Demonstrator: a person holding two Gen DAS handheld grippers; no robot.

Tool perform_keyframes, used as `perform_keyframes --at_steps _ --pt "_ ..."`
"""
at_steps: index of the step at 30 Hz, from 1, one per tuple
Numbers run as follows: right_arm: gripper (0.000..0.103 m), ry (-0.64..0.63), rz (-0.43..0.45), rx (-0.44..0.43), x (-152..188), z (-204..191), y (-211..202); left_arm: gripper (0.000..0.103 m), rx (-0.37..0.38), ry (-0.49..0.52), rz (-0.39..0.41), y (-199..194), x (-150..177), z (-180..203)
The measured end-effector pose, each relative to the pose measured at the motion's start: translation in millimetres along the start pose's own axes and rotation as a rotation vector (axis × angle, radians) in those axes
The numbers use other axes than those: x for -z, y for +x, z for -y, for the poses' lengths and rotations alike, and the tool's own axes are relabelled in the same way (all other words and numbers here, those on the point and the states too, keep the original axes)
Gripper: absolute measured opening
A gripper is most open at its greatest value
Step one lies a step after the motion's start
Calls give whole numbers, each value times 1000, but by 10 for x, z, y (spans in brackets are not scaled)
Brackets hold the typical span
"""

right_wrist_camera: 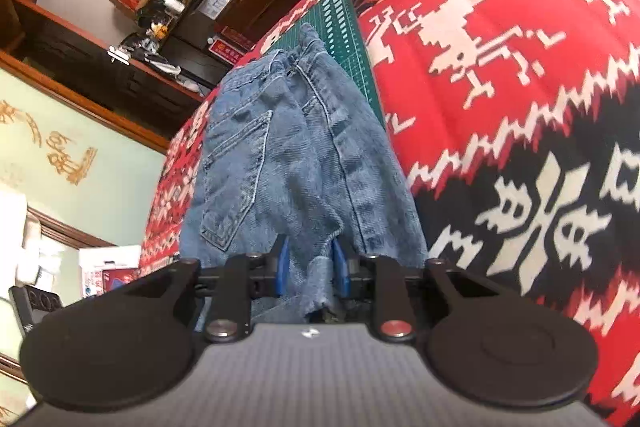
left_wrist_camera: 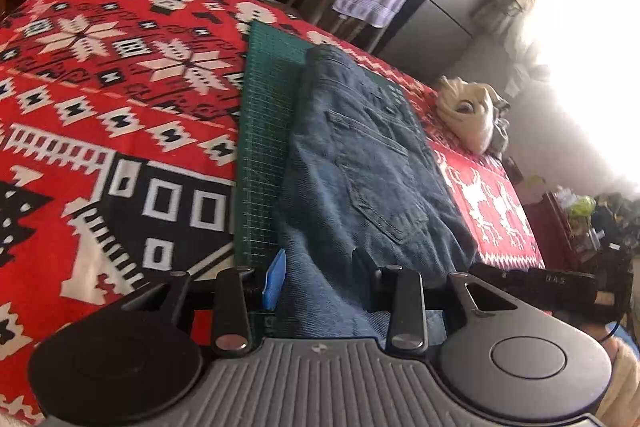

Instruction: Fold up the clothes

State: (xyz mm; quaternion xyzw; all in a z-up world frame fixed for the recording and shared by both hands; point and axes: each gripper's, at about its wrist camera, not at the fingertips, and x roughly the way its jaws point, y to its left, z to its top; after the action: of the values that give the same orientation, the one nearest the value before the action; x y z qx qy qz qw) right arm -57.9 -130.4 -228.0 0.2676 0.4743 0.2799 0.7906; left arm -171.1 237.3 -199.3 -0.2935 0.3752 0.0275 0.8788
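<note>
Already jeans (right_wrist_camera: 288, 163) doubled, lying mid-frame on green mat (left_wrist_camera: 260, 155). My right gripper (right_wrist_camera: 308, 267) pinches near denim edge at lower centre; my left gripper (left_wrist_camera: 320, 275) narrow, straddling denim, grip unclear. Further folds likely left.

Folded blue jeans (left_wrist_camera: 360, 163) lie on green cutting mat (left_wrist_camera: 260, 147), back pocket up, atop red patterned blanket (left_wrist_camera: 100, 87). Left gripper (left_wrist_camera: 320, 275) low over near denim edge, fingers (left_wrist_camera: 276, 279) apart with cloth between them; whether pads pinch fabric, hard to tell. Cream bundle (left_wrist_camera: 468, 115) beyond jeans.
</note>
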Motion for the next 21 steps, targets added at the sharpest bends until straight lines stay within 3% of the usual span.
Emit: perform_keyframes --at_steps 6,10,14,21 --pt "5 -46 61 -26 -83 -190 -247 36 26 11 9 -65 -37 80" --pt "5 -62 115 5 -122 -161 -545 36 52 44 14 -140 -73 178" --pt "5 12 99 52 -33 111 -630 36 44 63 -18 -107 -38 205" --pt "5 71 62 82 58 295 -385 36 11 91 -93 -163 66 165"
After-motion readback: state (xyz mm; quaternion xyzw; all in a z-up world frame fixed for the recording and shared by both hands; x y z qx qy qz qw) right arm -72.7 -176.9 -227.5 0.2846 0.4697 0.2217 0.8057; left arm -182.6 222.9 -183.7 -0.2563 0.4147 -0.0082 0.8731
